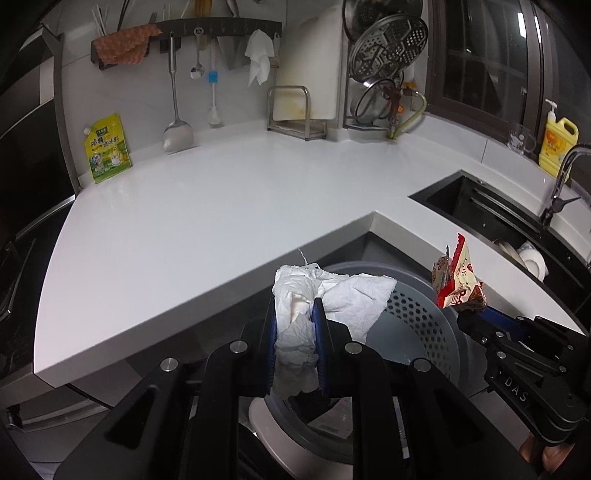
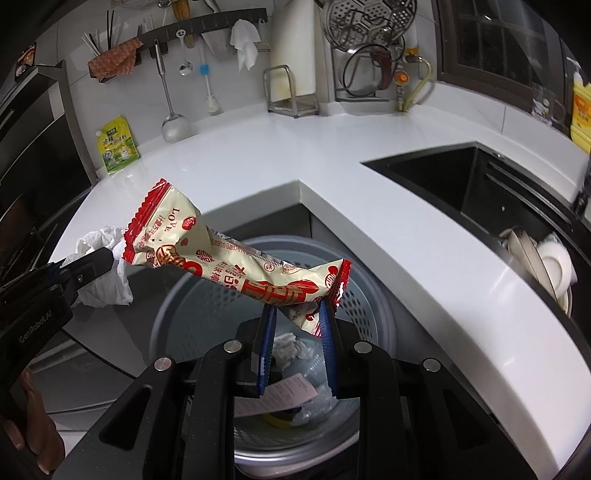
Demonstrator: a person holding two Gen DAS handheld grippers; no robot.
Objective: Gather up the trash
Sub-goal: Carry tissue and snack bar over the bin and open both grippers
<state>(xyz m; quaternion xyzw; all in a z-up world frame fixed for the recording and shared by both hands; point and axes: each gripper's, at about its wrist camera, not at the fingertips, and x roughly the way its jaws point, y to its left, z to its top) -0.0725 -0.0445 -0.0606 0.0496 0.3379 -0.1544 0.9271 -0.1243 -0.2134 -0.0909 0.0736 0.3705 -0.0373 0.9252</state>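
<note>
My left gripper [image 1: 295, 310] is shut on a crumpled white paper towel [image 1: 351, 295] and holds it over the rim of a grey perforated trash bin [image 1: 417, 317]. My right gripper [image 2: 297, 314] is shut on a red and cream snack wrapper [image 2: 221, 254], held above the same bin [image 2: 369, 302]. The bin holds crumpled paper [image 2: 291, 349] and a receipt [image 2: 284, 395]. The right gripper with the wrapper [image 1: 460, 280] shows at the right of the left wrist view. The left gripper with the towel [image 2: 99, 266] shows at the left of the right wrist view.
The bin stands on the floor in the inner corner of a white L-shaped counter [image 1: 221, 206]. A yellow-green pouch [image 1: 107, 147] leans at the back left. A black sink [image 2: 480, 192] with dishes [image 2: 550, 266] lies to the right. Utensils hang on a wall rail [image 1: 221, 29].
</note>
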